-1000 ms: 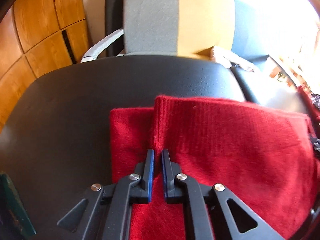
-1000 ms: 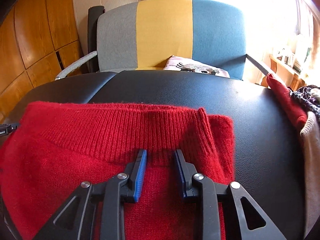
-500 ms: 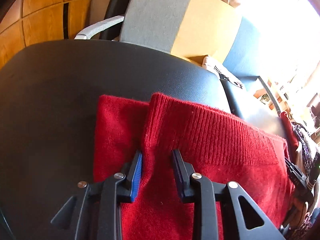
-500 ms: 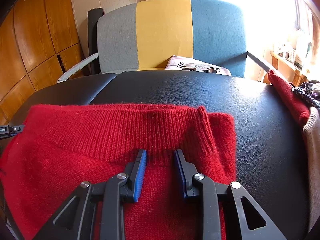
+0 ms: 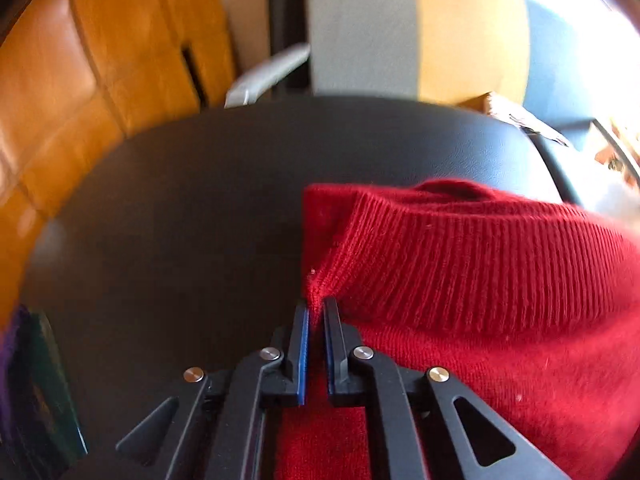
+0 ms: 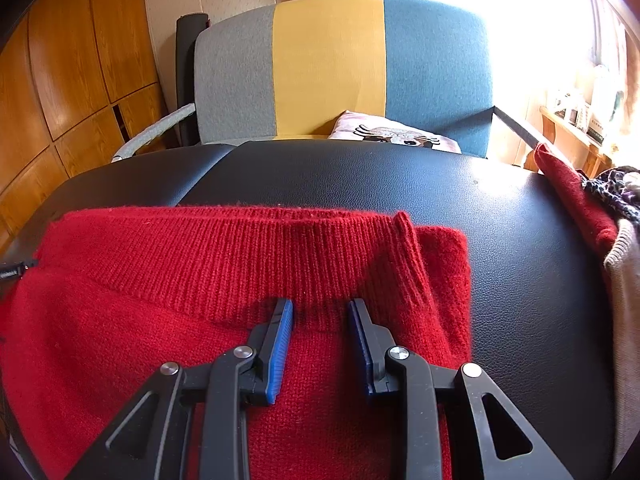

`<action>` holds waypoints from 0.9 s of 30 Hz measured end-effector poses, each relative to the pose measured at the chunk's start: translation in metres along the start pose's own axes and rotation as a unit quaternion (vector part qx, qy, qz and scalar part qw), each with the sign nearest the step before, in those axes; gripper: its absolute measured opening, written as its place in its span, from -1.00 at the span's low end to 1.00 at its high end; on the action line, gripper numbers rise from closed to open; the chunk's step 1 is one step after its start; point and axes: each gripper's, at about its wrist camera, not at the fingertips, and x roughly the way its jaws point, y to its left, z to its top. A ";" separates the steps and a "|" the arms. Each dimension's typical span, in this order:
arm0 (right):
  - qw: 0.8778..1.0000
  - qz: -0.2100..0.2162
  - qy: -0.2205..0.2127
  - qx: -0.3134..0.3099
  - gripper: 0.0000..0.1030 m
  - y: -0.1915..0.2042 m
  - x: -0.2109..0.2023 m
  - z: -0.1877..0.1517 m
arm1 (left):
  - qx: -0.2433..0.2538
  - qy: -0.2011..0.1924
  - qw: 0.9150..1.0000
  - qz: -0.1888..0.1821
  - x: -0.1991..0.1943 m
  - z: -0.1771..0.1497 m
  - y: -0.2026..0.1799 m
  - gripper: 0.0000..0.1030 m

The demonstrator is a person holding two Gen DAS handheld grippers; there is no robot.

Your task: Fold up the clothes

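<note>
A red knitted sweater lies on the near part of a black leather-look worktop, its ribbed band along the far edge.

The left hand-held gripper has just been closing, and its blue-padded jaws now stand narrow, pinching a fold of the sweater at its left corner, where the knit bunches up and is raised off the worktop.

The right hand-held gripper sits over the ribbed band near the sweater's right end, jaws partly apart, with knit showing between the pads; whether they press on it cannot be told.

At the right edge a pile of other clothes rests on the worktop. Beyond the far edge stands a chair in grey, yellow and blue, with a printed cushion on its seat. At the far left of the right wrist view a small dark tag carries writing too small to read.
</note>
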 end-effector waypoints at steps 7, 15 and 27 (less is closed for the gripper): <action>0.999 0.027 0.010 0.019 -0.32 -0.009 -0.003 0.007 | -0.135 -0.054 0.983 -0.109 -0.059 0.006 0.026 -0.77; 0.995 0.083 -0.014 -0.061 -0.11 0.061 -0.024 0.042 | 0.006 -0.005 0.994 -0.110 -0.036 0.001 -0.057 -0.76; 0.995 0.091 0.024 0.027 -0.09 0.042 0.016 0.043 | 0.080 -0.032 0.996 -0.003 -0.032 -0.012 -0.092 -0.65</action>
